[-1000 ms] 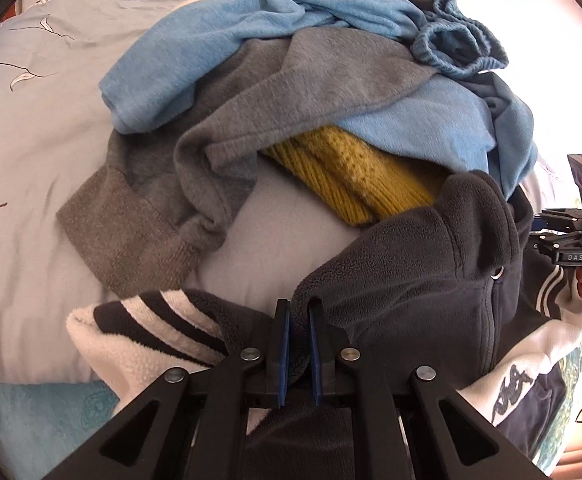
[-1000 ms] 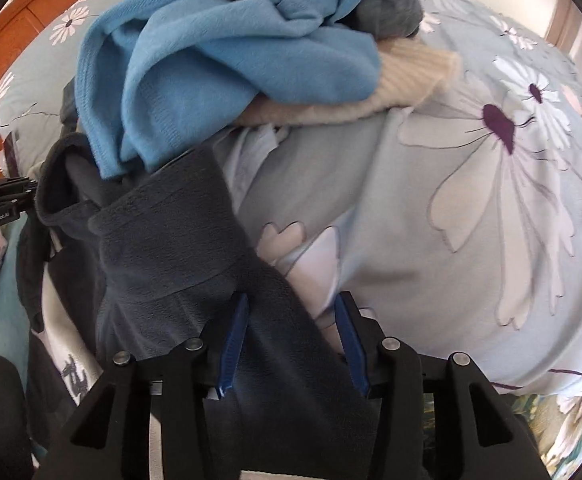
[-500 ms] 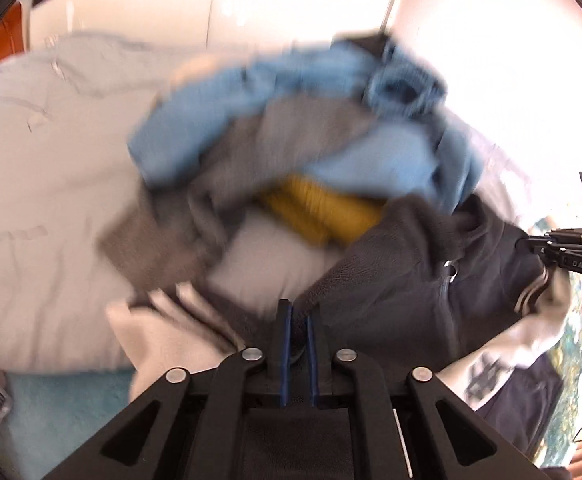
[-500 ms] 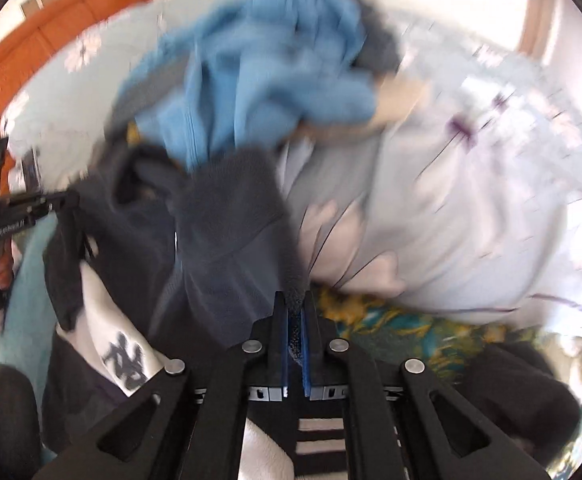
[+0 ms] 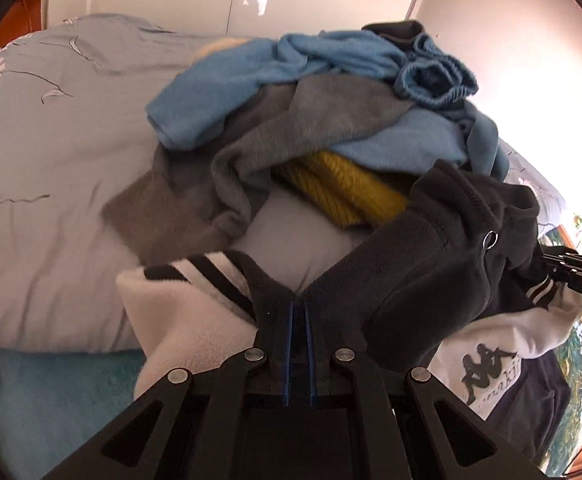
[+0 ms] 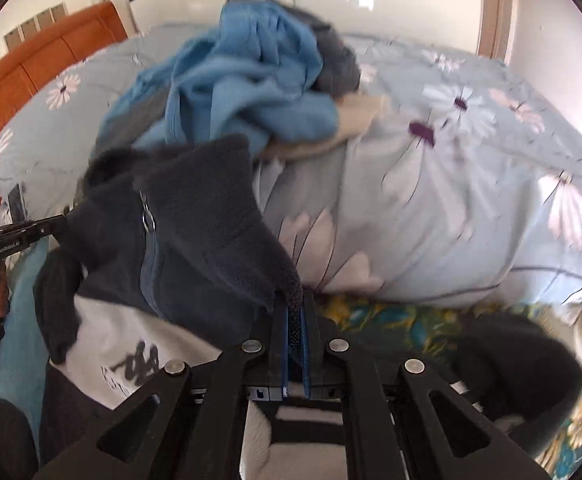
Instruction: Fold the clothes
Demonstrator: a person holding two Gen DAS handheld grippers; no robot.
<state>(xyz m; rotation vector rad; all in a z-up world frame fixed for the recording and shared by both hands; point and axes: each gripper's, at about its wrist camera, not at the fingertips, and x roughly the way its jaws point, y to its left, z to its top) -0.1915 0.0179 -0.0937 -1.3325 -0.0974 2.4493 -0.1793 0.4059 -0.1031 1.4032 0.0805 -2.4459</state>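
Observation:
A dark fleece jacket (image 5: 431, 264) with white panels, black stripes and a printed logo hangs stretched between my two grippers above the bed. My left gripper (image 5: 299, 308) is shut on a dark fold of it beside the striped white cuff (image 5: 195, 280). The right gripper (image 6: 295, 304) is shut on another dark edge of the same jacket (image 6: 203, 216), whose zipper runs down the middle. Each gripper shows at the far edge of the other's view, held by a hand.
Behind the jacket lies a heap of clothes: a blue sweater (image 5: 251, 76), a grey sweater (image 5: 291, 136), a yellow knit (image 5: 339, 184) and a cream piece (image 6: 355, 120). They rest on a floral duvet (image 6: 471, 184). A wooden headboard (image 6: 47, 64) stands at the left.
The right gripper closed on the jacket's edge and both grippers lifted the jacket off the bed, pulling it back from the clothes heap.

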